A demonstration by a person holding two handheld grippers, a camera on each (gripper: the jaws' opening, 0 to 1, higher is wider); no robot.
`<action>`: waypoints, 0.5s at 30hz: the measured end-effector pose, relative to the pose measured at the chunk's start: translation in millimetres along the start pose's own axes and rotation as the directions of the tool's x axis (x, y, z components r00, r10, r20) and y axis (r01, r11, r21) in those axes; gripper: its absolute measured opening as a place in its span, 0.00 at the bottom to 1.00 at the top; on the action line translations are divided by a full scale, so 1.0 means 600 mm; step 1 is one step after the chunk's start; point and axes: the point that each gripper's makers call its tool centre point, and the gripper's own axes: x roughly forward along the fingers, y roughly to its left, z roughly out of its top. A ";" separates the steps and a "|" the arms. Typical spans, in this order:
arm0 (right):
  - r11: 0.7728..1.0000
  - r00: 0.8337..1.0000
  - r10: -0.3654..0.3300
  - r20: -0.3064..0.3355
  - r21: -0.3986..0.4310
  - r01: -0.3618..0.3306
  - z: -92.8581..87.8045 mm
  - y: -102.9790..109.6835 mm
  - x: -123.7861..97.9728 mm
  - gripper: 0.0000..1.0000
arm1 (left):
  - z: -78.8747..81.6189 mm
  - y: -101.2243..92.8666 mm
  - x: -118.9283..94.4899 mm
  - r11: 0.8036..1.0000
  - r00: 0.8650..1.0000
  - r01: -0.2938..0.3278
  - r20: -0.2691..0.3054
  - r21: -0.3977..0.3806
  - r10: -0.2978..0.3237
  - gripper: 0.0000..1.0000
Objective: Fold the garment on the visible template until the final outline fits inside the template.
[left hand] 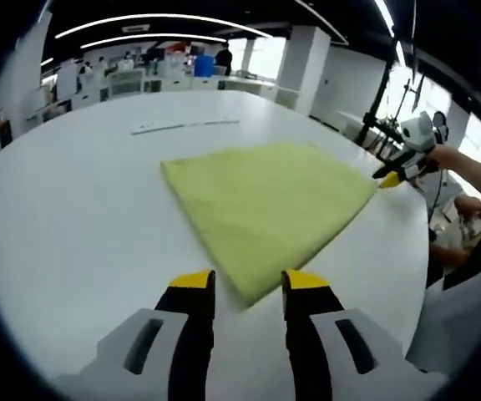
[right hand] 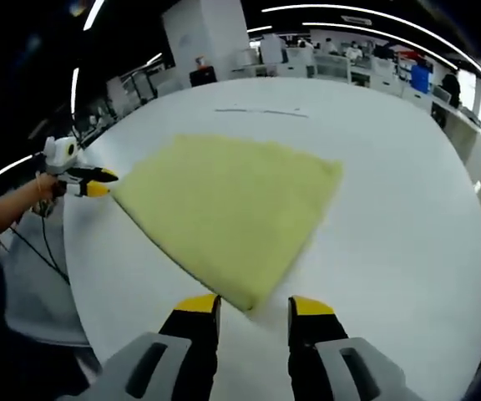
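I see the yellow garment [left hand: 267, 210] lying flat on the white counter [left hand: 73, 209], one corner just ahead of my released left gripper [left hand: 247, 281], another just ahead of my released right gripper [right hand: 255, 306].

The garment [left hand: 267, 207] is a plain pale yellow-green cloth with no print or pattern, the same even shade in the right gripper view [right hand: 228, 215]. It lies on a plain white worktop [left hand: 73, 209], which carries a thin grey line [left hand: 185, 126] far across it. The left gripper [left hand: 245, 288] has black jaws capped with yellow tips and light grey mounts. The right gripper [right hand: 253, 311] is coloured alike: black jaws, yellow tips, grey mounts. A blue container [left hand: 204, 65] stands in the background room.
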 end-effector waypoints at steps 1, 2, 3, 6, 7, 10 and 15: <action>1.000 1.000 0.001 -0.006 0.006 -0.001 -0.004 0.000 0.002 0.25 | -0.002 -0.001 0.001 1.000 1.000 0.002 -0.002 0.000 -0.002 0.25; 1.000 1.000 0.002 -0.009 0.006 -0.002 -0.006 0.001 0.003 0.24 | -0.005 -0.001 0.002 1.000 1.000 0.001 -0.002 -0.001 -0.001 0.24; 1.000 1.000 0.000 -0.012 0.004 0.000 -0.009 0.001 0.005 0.23 | -0.005 -0.001 0.002 1.000 1.000 -0.001 0.000 0.000 0.001 0.24; 1.000 1.000 0.001 -0.009 -0.004 -0.001 -0.009 0.003 0.006 0.18 | -0.008 -0.002 0.004 1.000 1.000 0.002 0.003 -0.016 -0.002 0.21; 1.000 1.000 0.002 -0.009 -0.002 -0.002 -0.010 0.002 0.007 0.17 | -0.010 -0.002 0.005 1.000 1.000 0.001 0.000 -0.019 -0.001 0.21; 1.000 1.000 -0.009 -0.018 -0.013 0.009 -0.013 -0.001 0.008 0.14 | -0.016 0.000 0.006 1.000 1.000 -0.005 -0.007 -0.022 0.005 0.17; 0.999 0.999 -0.028 -0.024 -0.029 0.027 -0.016 -0.005 0.008 0.08 | -0.017 0.000 0.007 0.999 1.000 -0.007 0.005 -0.036 0.007 0.13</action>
